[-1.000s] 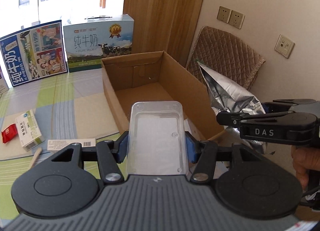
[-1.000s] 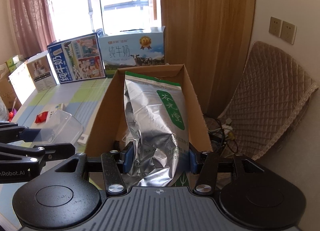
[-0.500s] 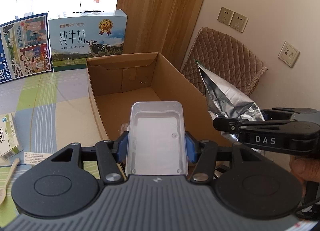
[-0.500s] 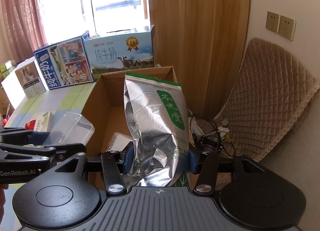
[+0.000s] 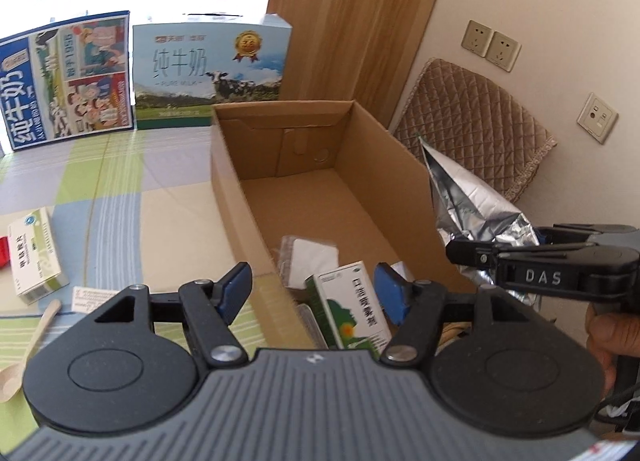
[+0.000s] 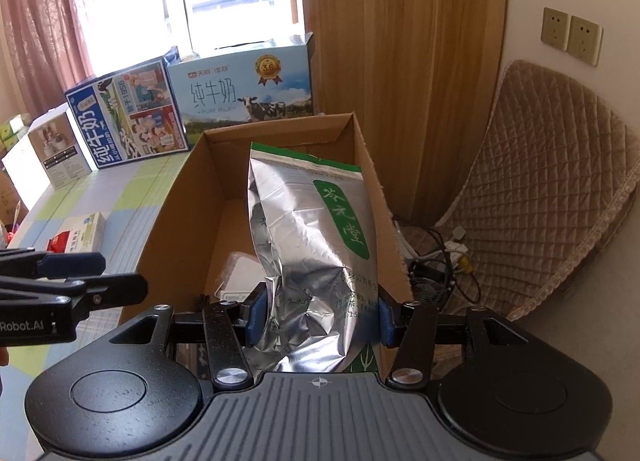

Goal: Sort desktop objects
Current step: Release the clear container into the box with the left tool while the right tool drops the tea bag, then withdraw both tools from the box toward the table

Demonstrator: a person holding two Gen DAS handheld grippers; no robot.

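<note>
A: Taking the carton (image 5: 248,197) as the landmark, what lies left of it?

B: A white pill box (image 5: 34,257) and a wooden spoon (image 5: 30,345) on the checked cloth (image 5: 108,189), well apart from it.

A: The left gripper (image 5: 316,293)?

B: Over the carton's near end, jaws opening, nothing between them (a clear tub (image 5: 308,261) and a green box (image 5: 352,313) lie inside below).

A: And right?

B: The right gripper (image 6: 318,321) is clamped on a foil bag (image 6: 316,245), upright over the carton's right wall
</note>
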